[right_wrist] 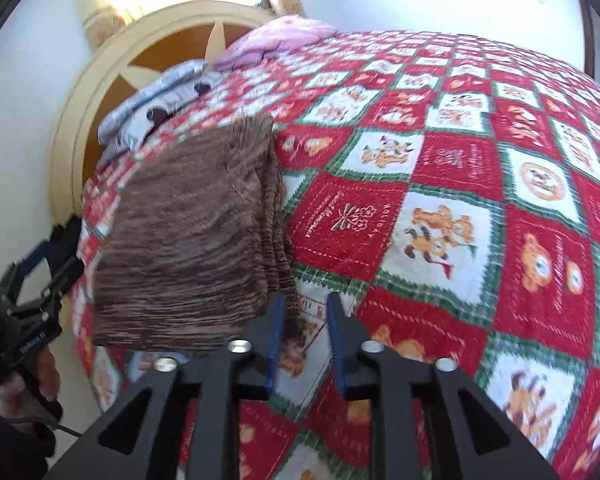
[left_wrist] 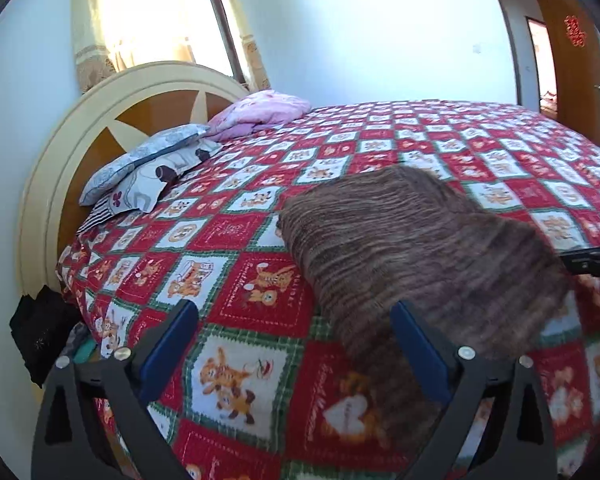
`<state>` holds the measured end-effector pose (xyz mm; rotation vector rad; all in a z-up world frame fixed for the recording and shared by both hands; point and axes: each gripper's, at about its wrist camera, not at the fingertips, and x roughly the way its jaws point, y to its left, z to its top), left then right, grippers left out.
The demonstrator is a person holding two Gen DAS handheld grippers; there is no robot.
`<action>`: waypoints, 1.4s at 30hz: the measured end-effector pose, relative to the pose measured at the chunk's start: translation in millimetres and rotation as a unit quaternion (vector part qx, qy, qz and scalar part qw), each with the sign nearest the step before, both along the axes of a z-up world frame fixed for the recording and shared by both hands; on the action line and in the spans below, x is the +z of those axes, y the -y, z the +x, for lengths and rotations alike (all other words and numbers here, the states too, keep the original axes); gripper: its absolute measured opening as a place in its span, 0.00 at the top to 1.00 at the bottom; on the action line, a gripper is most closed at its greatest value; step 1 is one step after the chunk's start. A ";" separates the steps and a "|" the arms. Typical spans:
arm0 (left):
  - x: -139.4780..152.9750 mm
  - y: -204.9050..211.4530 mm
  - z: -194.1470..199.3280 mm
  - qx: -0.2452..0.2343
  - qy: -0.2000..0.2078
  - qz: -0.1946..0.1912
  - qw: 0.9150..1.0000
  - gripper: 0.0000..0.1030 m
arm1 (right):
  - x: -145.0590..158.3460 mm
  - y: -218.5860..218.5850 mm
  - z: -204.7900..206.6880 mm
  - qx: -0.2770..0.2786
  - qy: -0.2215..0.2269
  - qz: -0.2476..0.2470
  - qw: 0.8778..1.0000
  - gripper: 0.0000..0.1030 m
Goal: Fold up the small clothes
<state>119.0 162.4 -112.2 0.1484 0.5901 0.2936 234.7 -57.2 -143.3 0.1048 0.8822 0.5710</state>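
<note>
The brown knit garment (right_wrist: pixel 188 236), striped and folded into a thick rectangle, lies flat on the red patchwork bedspread (right_wrist: pixel 440 184). The left gripper (left_wrist: pixel 296 344) stands spread wide, the garment's near edge at its right finger, nothing pinched. The right gripper (right_wrist: pixel 306 320), narrowly parted and empty, sits just beside the garment's layered edge.

Home bedroom, quilted bed (left_wrist: pixel 420 140), pillows (left_wrist: pixel 148 172), headboard (left_wrist: pixel 100 120)
</note>
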 end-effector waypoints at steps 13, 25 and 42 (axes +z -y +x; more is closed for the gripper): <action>41.3 21.4 -26.4 -0.041 0.048 -0.036 0.997 0.00 | 81.5 1.1 -79.3 0.003 0.141 -0.011 0.990 0.45; 47.7 29.3 -34.2 -0.044 0.060 -0.034 0.997 0.00 | 86.8 -4.4 -91.2 0.008 0.152 -0.010 0.988 0.45; 48.4 26.2 -35.0 -0.038 0.061 -0.038 0.997 0.00 | 82.9 -8.0 -94.2 0.013 0.148 -0.013 0.989 0.44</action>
